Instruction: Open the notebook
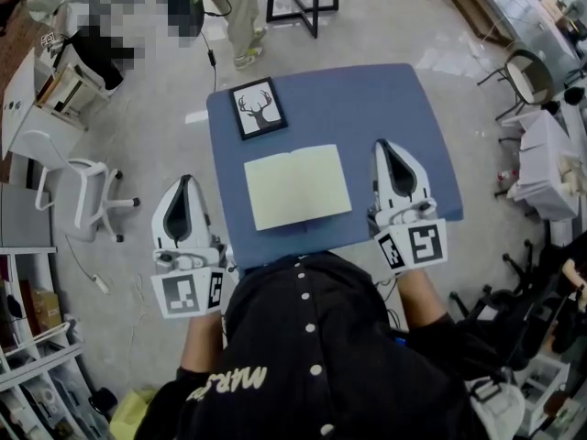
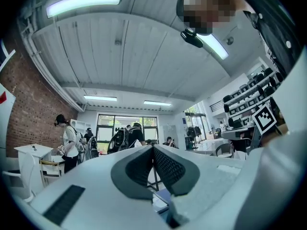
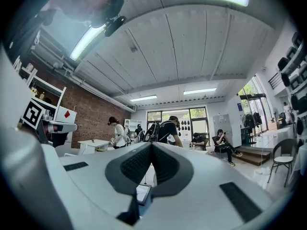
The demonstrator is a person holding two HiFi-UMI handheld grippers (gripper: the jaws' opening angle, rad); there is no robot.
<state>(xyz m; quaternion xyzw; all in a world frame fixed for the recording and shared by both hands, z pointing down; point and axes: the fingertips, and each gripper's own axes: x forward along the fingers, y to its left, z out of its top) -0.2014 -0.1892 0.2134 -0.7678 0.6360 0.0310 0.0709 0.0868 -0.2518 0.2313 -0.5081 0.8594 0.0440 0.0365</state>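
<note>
Closest in, the white plastic left claw (image 1: 186,180) is shut tight, its dark pads pressed together with nothing in it. It hangs just off the left edge of the square blue bench (image 1: 367,99). The white right claw (image 1: 383,145) is shut and empty too, and it is over the right side of the bench.

Between the two claws lies the pale yellow paper notebook (image 1: 297,187). It is open and flat, with two blank pages and a fold down the middle. It is near the right claw and a bit further from the left claw, and it touches neither.

Past the notebook, further from both claws, a black picture frame (image 1: 257,108) with a deer head lies near the bench's far left corner.
</note>
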